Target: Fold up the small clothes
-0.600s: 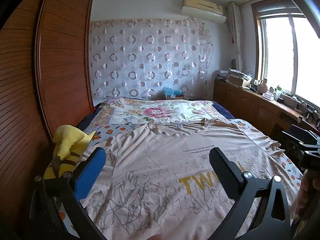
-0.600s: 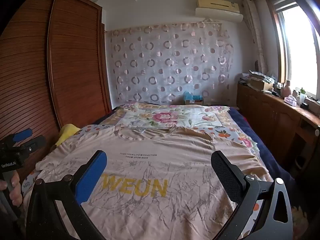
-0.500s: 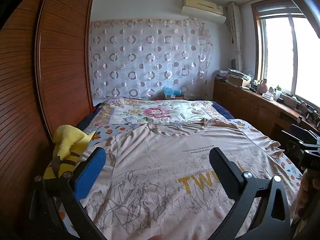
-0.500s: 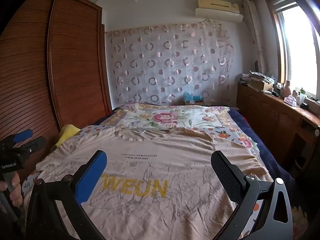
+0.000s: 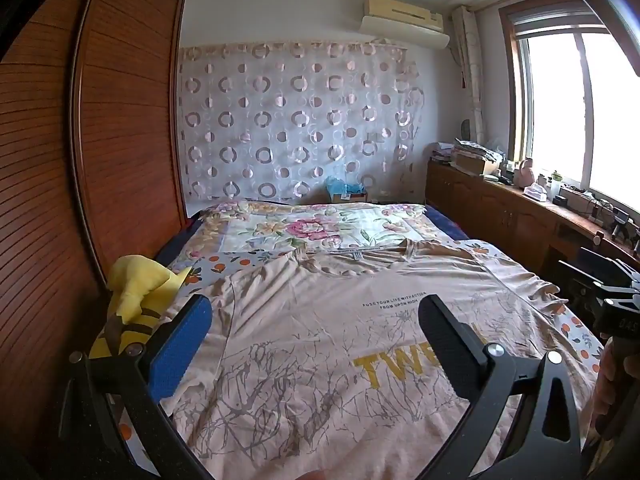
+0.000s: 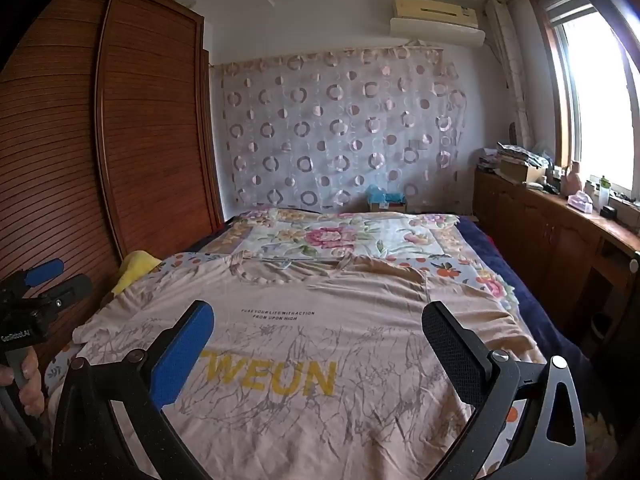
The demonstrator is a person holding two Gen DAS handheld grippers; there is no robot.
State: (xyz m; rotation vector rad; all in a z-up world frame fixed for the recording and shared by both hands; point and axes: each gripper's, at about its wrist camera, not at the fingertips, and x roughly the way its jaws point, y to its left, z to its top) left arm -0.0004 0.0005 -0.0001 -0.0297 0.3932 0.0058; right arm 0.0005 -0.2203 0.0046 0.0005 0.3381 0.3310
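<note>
Tools first: the left tool (image 5: 312, 340) has its jaws spread as wide as they go, blue pad on one side and black on the other, and nothing between them but air. Same deal with the right tool (image 6: 316, 344), fully spread and empty. Both hang over the near edge of the bed (image 6: 520, 268), tipped a bit downward. You can see a hand (image 6: 28, 384) wrapped around the left tool's handle at the edge of the right camera.

Right under them is the shirt (image 6: 320, 344), beige-pink, laid flat and face up across the near half of the bed, with yellow letters and a grey branch print. Its collar points toward the far end and the sleeves reach out toward both side edges. Some wrinkles, not folded at all yet.

At the bed's left edge, next to a sleeve, sits a yellow plush (image 5: 136, 304). Further up, a floral quilt (image 5: 316, 232) covers the far half. Behind that hangs a curtain (image 5: 296, 120) with circles.
</note>
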